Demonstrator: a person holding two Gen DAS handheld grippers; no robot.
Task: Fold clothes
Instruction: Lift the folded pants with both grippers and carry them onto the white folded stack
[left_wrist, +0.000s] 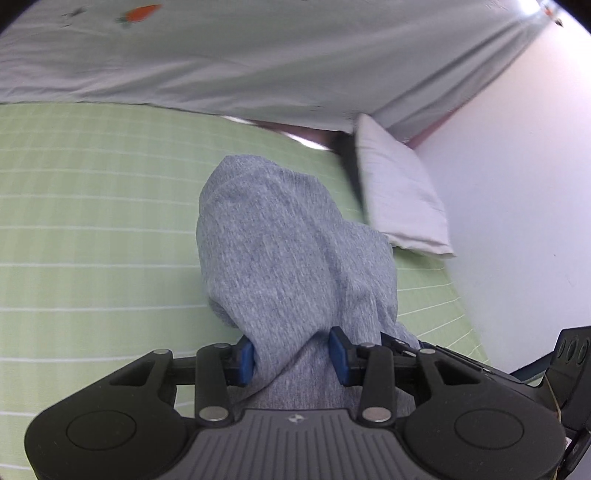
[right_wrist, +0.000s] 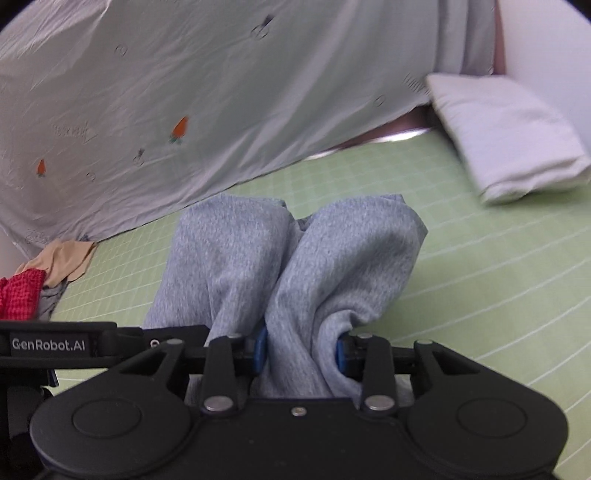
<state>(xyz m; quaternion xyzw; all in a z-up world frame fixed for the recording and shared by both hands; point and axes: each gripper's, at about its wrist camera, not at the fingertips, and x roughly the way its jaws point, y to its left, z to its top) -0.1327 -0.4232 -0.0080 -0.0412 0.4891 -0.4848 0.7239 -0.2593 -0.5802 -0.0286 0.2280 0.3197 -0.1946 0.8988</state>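
Note:
A grey heathered garment (left_wrist: 291, 251) hangs bunched over the green checked mat (left_wrist: 92, 221). My left gripper (left_wrist: 293, 354) is shut on a thick wad of it, the cloth pinched between the blue pads (left_wrist: 245, 356). In the right wrist view the same grey garment (right_wrist: 295, 258) falls away in two lobes, and my right gripper (right_wrist: 301, 352) is shut on its gathered edge. The other gripper's black body shows at the left edge of that view, close beside mine. Both grippers hold the cloth raised above the mat (right_wrist: 480, 266).
A folded white cloth (left_wrist: 399, 195) lies on the mat by the white wall (left_wrist: 524, 184); it shows too as the white cloth (right_wrist: 506, 136). A pale quilt with carrot prints (right_wrist: 184, 110) rises behind. A red and beige pile of clothes (right_wrist: 33, 288) sits at the left.

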